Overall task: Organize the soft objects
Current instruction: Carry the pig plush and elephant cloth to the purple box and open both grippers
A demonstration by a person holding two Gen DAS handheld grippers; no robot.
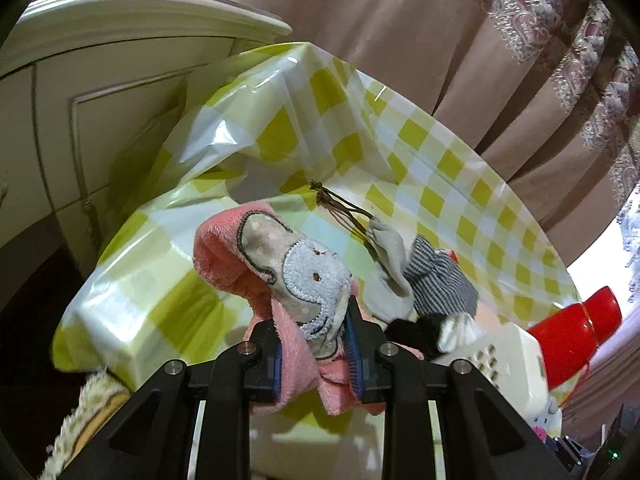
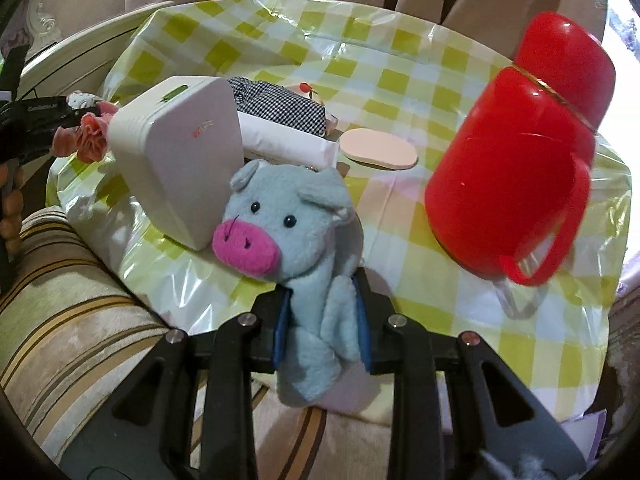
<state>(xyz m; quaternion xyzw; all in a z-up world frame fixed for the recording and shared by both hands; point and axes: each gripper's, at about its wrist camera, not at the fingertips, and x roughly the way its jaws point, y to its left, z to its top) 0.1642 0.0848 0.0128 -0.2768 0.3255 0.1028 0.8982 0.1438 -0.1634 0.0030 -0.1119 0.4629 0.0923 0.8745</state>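
1. My left gripper (image 1: 316, 344) has its fingers closed narrowly on a pink cloth toy (image 1: 280, 276) with a blue elephant face, held above the checked tablecloth (image 1: 420, 152).
2. My right gripper (image 2: 324, 320) pinches a blue pig (image 2: 296, 236) by its body.
3. Just past the left fingers lie a grey sock (image 1: 388, 264) and striped cloth (image 1: 440, 276).
4. Only the right view shows the whole white box (image 2: 180, 156), the red flask (image 2: 516, 168) and a pink pad (image 2: 378, 148) beyond the pig.

Red flask (image 1: 576, 344) half hidden behind white box (image 1: 496, 360); pig toy (image 2: 304, 280) legs gripper-covered.
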